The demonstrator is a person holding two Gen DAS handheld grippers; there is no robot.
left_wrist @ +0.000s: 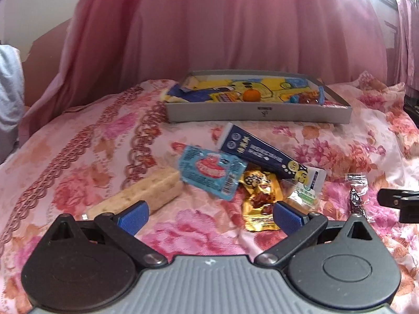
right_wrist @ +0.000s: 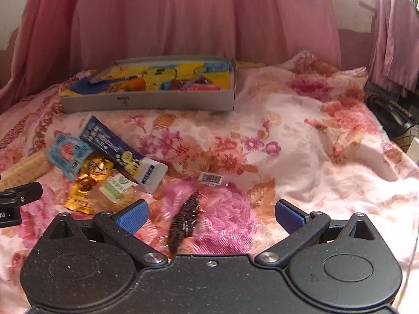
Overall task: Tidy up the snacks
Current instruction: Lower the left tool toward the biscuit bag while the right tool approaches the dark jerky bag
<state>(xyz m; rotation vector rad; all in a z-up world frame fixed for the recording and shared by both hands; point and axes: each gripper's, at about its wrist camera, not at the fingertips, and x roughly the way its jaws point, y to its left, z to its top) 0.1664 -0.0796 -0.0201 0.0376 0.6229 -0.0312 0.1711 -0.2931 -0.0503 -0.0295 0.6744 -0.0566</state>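
Several crinkly foil packets (left_wrist: 262, 196) near flat cardboard tray (left_wrist: 259, 113); quilted floral bedspread (right_wrist: 262, 144).

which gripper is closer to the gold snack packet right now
Left. The left gripper hangs open with the gold packet beside its right finger; the right gripper is open over the dark clear-wrapped snack, further right.

The bedspread (left_wrist: 340, 141) is satiny floral cloth with a soft sheen. The curtain (left_wrist: 209, 26) is thin matt pink fabric. The box (left_wrist: 259, 112) looks like matt grey card with a glossy printed lining. The gold packet (left_wrist: 262, 196) is shiny crinkled foil; the blue sachet (left_wrist: 209, 170) is glossy plastic film. The dark snack (right_wrist: 183, 222) sits in clear shiny wrap. Gripper pads (right_wrist: 132, 216) are ribbed blue rubber on matt black plastic arms.
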